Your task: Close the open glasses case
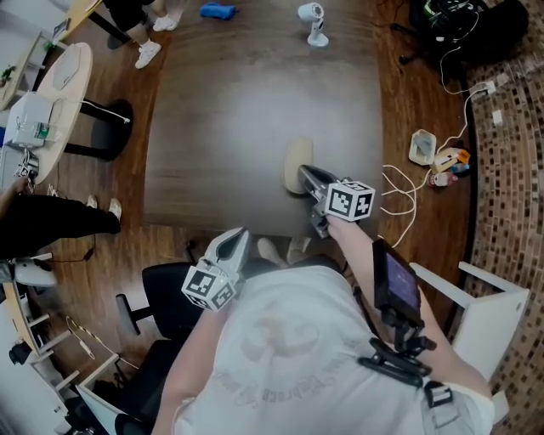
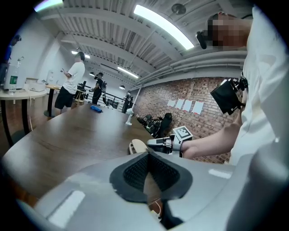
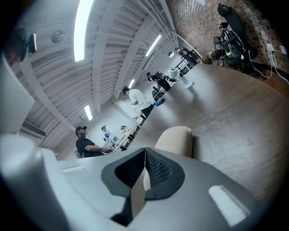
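The cream glasses case (image 1: 296, 161) lies on the dark wooden table (image 1: 221, 127), near its front edge. It also shows as a rounded cream shell (image 3: 175, 139) in the right gripper view, its lid looking down, and as a small case (image 2: 137, 146) in the left gripper view. My right gripper (image 1: 303, 172) is shut and empty, its tips at the case's near right end. That right gripper (image 2: 151, 142) reaches in from the right in the left gripper view. My left gripper (image 1: 240, 235) is shut with nothing in it, at the table's front edge, well short of the case.
A small white stand-up device (image 1: 314, 22) and a blue object (image 1: 218, 10) sit at the table's far end. Cables and a white box (image 1: 422, 147) lie on the floor at right. A black office chair (image 1: 161, 299) is below left. A round white table (image 1: 61, 85) stands at left.
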`<state>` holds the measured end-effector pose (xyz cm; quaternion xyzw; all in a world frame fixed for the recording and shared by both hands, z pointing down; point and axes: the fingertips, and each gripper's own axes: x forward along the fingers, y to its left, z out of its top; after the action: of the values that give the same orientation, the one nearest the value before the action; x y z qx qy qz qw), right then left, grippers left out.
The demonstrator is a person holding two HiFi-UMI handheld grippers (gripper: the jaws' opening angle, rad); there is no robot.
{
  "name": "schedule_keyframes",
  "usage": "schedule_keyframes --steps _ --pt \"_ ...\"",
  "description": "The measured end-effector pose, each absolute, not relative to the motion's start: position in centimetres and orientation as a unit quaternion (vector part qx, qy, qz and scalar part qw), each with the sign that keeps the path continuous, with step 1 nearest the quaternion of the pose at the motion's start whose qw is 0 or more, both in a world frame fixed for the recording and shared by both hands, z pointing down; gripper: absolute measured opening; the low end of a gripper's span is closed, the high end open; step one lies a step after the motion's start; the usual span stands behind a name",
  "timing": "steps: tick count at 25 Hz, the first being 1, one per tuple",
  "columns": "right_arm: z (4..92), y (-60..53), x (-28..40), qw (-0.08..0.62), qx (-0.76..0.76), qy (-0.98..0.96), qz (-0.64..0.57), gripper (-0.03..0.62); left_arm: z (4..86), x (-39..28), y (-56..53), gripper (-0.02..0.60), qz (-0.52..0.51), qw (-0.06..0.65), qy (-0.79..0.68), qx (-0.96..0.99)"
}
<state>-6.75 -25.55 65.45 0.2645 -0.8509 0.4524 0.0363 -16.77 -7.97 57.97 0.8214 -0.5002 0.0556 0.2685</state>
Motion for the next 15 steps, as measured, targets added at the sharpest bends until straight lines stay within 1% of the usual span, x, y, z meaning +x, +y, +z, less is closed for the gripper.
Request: schedule_keyframes --steps 5,11,15 --pt "63.3 -22.6 -5.7 0.007 0.249 -0.867 0.432 0.009 57.2 -16.1 -7.4 0.005 0.051 0.249 -0.485 0.837" --pt "61.1 -16.4 -3.5 0.007 0.244 -0.883 0.401 0.014 57.1 -13.6 -5.0 0.005 0.047 0.235 -0.453 0.859" --pt "60.1 -11.9 -1.7 0.017 0.248 -0.89 0.383 0.014 57.5 -11.2 -2.1 0.005 0.039 0.243 -0.424 0.871"
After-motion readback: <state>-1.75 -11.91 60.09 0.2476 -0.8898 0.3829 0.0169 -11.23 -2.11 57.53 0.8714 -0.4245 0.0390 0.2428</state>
